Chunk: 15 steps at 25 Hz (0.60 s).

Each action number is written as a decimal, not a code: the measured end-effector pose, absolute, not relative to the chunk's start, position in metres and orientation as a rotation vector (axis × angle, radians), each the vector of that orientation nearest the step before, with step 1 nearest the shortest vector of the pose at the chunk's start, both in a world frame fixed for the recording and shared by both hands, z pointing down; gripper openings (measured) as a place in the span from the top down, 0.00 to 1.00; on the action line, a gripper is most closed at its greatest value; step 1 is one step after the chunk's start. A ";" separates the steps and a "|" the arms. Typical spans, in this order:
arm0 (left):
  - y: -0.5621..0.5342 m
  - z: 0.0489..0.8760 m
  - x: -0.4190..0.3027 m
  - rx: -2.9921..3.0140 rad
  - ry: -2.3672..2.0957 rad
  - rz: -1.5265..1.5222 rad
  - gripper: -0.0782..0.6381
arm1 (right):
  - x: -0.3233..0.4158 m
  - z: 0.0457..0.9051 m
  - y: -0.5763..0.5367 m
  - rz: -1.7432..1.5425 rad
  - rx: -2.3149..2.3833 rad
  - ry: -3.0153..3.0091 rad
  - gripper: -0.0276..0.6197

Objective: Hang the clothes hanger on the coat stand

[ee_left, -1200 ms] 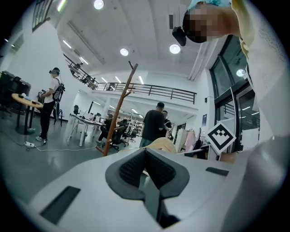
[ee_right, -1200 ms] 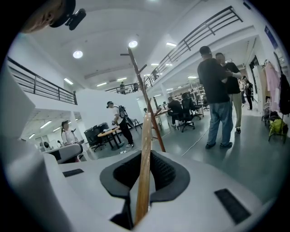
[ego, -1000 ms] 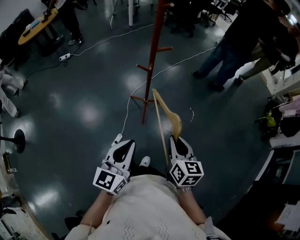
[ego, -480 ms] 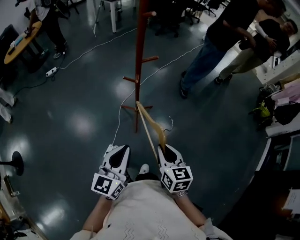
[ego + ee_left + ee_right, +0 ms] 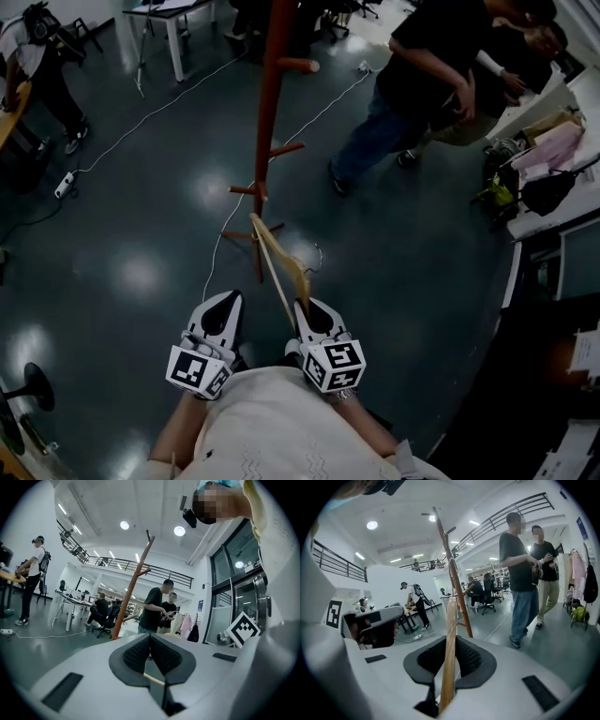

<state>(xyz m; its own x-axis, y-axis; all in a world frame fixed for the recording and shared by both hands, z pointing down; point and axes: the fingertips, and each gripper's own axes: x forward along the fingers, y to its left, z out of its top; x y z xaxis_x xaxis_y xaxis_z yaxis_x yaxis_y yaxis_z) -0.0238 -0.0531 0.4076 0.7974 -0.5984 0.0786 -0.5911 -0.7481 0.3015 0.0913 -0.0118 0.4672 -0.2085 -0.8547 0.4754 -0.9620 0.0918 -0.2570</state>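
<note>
1. My left gripper point(image 5: 225, 302) is closed and holds nothing. It hangs low at my left side, apart from the hanger. A thin pale strip shows under its pads in the left gripper view. It may be the hanger's bar seen beyond the jaws, but I cannot confirm this.

2. The coat stand point(image 5: 269, 103) is a red-brown pole with short pegs. It stands ahead of me, with a white floor cable point(image 5: 217, 253) running past its base.

3. The wooden hanger point(image 5: 274, 258) reaches forward from my right side. Its far tip lies near the lowest pegs in the head view. Its metal hook point(image 5: 319, 251) is faint and off to the right of the wood.

4. My right gripper point(image 5: 302, 307) is clamped on the hanger, with the wood running up between its pads.

5. A person in dark clothes point(image 5: 412, 75) stands well to the right of the stand.

Hazards, as I judge them:
- The grip is on one end of the hanger, so the long free end could pivot in the pads.
- The tip could strike a low peg and twist the hanger loose.
- The hook faces away from the pole, so it could miss the peg unless I turn it first.
- The cable is a trip risk as I step in.
</note>
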 end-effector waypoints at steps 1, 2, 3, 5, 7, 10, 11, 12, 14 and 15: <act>-0.065 0.405 -0.032 2.685 -0.893 -0.031 0.87 | 0.081 0.465 -0.018 0.773 1.838 -2.161 0.85; -0.076 0.402 -0.039 2.696 -0.877 -0.033 0.87 | 0.071 0.463 -0.024 0.767 1.843 -2.158 0.85; -0.087 0.400 -0.046 2.704 -0.862 -0.039 0.87 | 0.062 0.463 -0.030 0.756 1.847 -2.151 0.85; -0.105 0.397 -0.061 2.710 -0.837 -0.055 0.87 | 0.043 0.464 -0.040 0.732 1.845 -2.126 0.85; -0.117 0.397 -0.069 2.715 -0.809 -0.061 0.87 | 0.029 0.466 -0.048 0.711 1.847 -2.097 0.85; -0.134 0.400 -0.076 2.726 -0.771 -0.045 0.87 | 0.015 0.472 -0.059 0.681 1.861 -2.048 0.85; -0.138 0.402 -0.083 2.721 -0.771 -0.041 0.87 | 0.009 0.475 -0.063 0.674 1.859 -2.036 0.85; -0.141 0.403 -0.090 2.713 -0.775 -0.038 0.87 | 0.002 0.477 -0.067 0.665 1.856 -2.026 0.85; -0.145 0.404 -0.104 2.696 -0.776 -0.029 0.87 | -0.006 0.482 -0.078 0.637 1.851 -2.006 0.85; -0.148 0.405 -0.108 2.693 -0.770 -0.024 0.87 | -0.007 0.485 -0.085 0.623 1.851 -1.993 0.85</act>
<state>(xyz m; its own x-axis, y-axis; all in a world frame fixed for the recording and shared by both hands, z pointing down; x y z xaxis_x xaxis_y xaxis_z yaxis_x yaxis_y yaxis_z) -0.1078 -0.1482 0.4049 0.8531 -0.5161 0.0757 -0.5104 -0.7959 0.3255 -0.0075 -0.0850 0.4847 -0.0857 -0.8417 0.5332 -0.9955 0.0503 -0.0807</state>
